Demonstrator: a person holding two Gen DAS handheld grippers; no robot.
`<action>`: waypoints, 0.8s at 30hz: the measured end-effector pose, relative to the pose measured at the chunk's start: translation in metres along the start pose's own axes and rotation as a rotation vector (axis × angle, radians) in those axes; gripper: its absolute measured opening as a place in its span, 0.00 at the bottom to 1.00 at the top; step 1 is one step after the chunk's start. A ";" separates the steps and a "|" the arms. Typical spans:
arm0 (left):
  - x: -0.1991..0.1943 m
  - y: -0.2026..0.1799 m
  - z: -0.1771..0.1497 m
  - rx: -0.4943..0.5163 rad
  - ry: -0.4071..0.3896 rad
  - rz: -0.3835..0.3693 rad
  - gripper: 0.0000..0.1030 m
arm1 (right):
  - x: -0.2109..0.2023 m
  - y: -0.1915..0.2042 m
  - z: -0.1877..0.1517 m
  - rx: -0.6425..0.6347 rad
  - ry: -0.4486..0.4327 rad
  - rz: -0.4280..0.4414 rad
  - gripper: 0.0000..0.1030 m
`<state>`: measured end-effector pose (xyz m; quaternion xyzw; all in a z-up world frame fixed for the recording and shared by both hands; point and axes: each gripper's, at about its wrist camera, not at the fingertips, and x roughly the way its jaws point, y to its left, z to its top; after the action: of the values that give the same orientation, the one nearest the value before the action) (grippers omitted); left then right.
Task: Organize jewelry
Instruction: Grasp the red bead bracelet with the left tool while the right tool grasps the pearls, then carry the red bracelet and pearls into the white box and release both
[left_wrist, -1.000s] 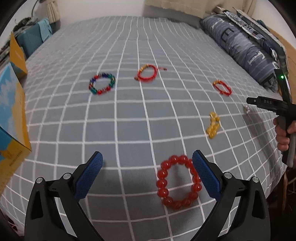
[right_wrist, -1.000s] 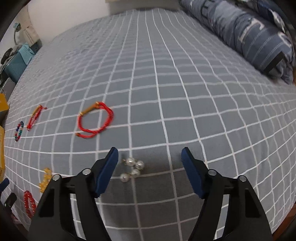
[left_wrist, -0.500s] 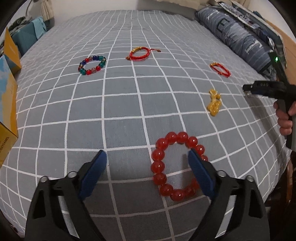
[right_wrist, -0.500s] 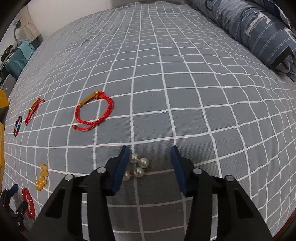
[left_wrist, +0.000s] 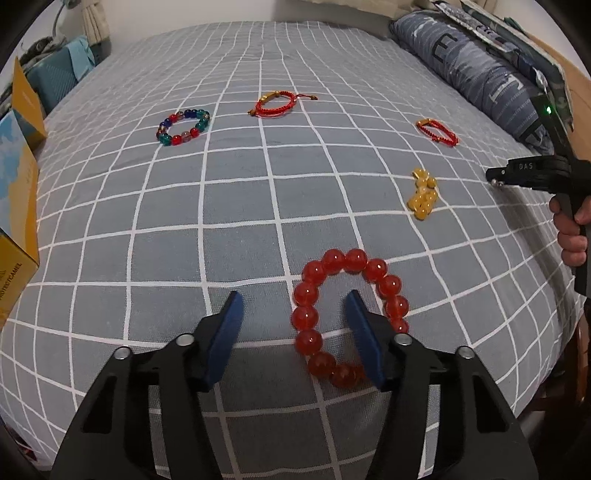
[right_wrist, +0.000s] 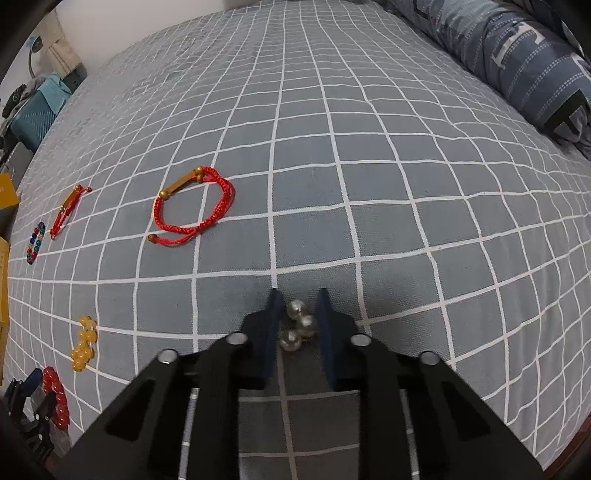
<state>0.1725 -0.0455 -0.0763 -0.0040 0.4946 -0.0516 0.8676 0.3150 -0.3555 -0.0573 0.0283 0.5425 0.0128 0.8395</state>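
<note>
A red bead bracelet (left_wrist: 347, 314) lies on the grey checked bedspread (left_wrist: 240, 192). My left gripper (left_wrist: 293, 308) is open and low over it, its right finger inside the ring and its left finger outside, straddling the ring's left side. A cluster of pearl earrings (right_wrist: 299, 325) sits between the fingers of my right gripper (right_wrist: 298, 299), which has closed onto it. A yellow bead bracelet (left_wrist: 423, 194), two red cord bracelets (left_wrist: 277, 104) (left_wrist: 437, 132) and a multicoloured bead bracelet (left_wrist: 183, 126) lie further out.
A yellow and blue box (left_wrist: 16, 221) stands at the left edge of the bed. A striped blue pillow (left_wrist: 476, 74) lies along the right side. The right gripper and the hand holding it show in the left wrist view (left_wrist: 535, 173).
My left gripper dropped onto the red bead bracelet and narrowed, its right finger now inside the ring. My right gripper closed from wide open onto the pearls.
</note>
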 end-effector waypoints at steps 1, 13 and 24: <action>0.001 -0.002 -0.001 0.016 0.009 0.020 0.43 | 0.000 0.001 0.000 -0.007 -0.002 -0.003 0.11; -0.005 -0.007 0.002 0.005 0.034 -0.019 0.12 | -0.012 -0.002 -0.003 0.008 -0.031 -0.002 0.10; -0.028 -0.005 0.018 -0.031 -0.007 -0.052 0.12 | -0.040 -0.003 -0.007 0.008 -0.085 -0.011 0.10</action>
<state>0.1731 -0.0486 -0.0428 -0.0301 0.4919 -0.0664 0.8676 0.2917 -0.3601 -0.0240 0.0290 0.5067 0.0048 0.8616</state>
